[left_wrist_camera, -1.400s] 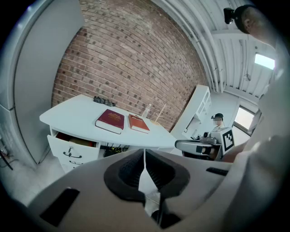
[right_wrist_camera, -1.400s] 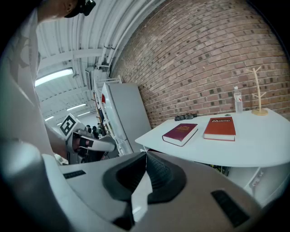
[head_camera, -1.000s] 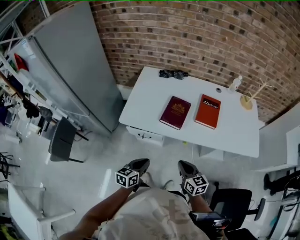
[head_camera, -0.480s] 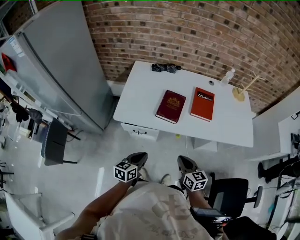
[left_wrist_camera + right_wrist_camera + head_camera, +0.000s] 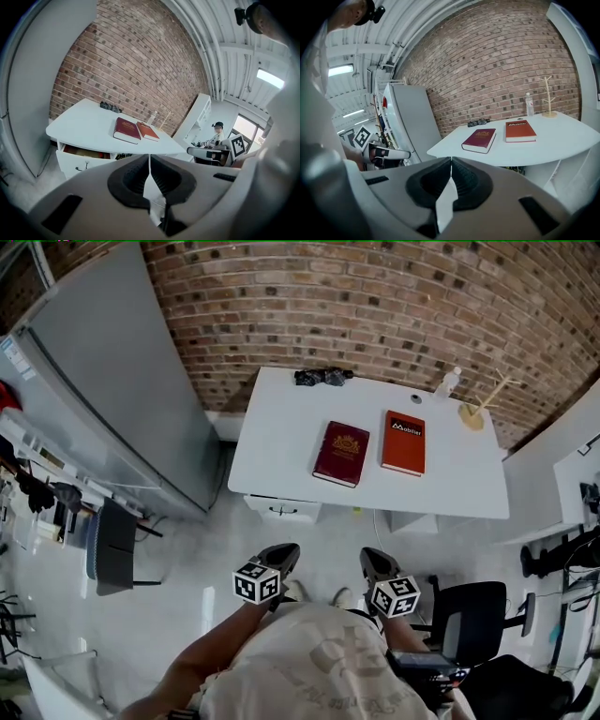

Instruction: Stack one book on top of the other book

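Two books lie side by side on a white table (image 5: 281,442): a dark red book (image 5: 341,453) on the left and an orange book (image 5: 403,442) on the right. They lie apart, not touching. The dark red book (image 5: 126,130) (image 5: 479,139) and the orange book (image 5: 148,131) (image 5: 520,131) also show in both gripper views. My left gripper (image 5: 284,559) (image 5: 149,157) and right gripper (image 5: 374,563) (image 5: 450,161) hang well short of the table, over the floor, close to my body. The jaws of both are shut with nothing between them.
A grey cabinet (image 5: 112,381) stands left of the table against the brick wall. At the table's back edge lie a dark bundle (image 5: 322,377), a small bottle (image 5: 447,382) and a wooden stand (image 5: 474,413). A black office chair (image 5: 473,610) sits at my right, another chair (image 5: 111,545) at left.
The head view has shifted: the table and books now sit a little higher and more to the left in it. Both grippers stay shut, near my body.
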{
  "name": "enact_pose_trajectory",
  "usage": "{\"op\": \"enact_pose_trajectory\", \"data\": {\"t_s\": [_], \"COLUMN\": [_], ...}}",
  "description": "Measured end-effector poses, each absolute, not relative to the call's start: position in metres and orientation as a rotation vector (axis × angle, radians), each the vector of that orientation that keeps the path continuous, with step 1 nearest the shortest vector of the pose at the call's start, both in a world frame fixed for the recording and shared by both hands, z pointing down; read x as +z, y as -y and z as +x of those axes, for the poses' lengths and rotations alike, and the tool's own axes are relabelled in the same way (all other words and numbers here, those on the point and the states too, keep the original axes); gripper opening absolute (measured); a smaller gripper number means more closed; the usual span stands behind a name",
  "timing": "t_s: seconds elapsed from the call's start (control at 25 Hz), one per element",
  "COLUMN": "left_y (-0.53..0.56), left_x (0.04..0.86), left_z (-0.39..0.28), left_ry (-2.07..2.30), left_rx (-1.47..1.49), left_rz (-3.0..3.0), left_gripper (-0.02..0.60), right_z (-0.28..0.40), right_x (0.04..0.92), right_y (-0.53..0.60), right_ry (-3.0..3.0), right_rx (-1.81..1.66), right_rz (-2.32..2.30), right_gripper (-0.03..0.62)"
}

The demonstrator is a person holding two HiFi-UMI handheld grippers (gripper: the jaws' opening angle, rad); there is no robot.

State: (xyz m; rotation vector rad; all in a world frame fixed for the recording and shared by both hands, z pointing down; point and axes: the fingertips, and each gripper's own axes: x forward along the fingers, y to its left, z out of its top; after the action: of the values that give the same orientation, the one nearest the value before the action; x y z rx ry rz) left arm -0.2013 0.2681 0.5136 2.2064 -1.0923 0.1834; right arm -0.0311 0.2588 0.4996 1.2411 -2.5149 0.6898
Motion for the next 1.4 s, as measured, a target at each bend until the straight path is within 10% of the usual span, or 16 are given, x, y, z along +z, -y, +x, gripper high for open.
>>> {"op": "enact_pose_trajectory", "data": {"t_s": [1.4], "left_y": [-0.177], "left_x": [0.524], "left_z": [-0.228], "left_ry": [1.172], "left_rx": [0.223], "left_rz": [2.131], "left_gripper": [0.029], "right_z": [-0.07], "right_x": [0.513], "right_y": [-0.15], "right_ry": [2.577], "right_rx": [0.705], "right_rz": [1.074], "right_gripper": [0.023]}}
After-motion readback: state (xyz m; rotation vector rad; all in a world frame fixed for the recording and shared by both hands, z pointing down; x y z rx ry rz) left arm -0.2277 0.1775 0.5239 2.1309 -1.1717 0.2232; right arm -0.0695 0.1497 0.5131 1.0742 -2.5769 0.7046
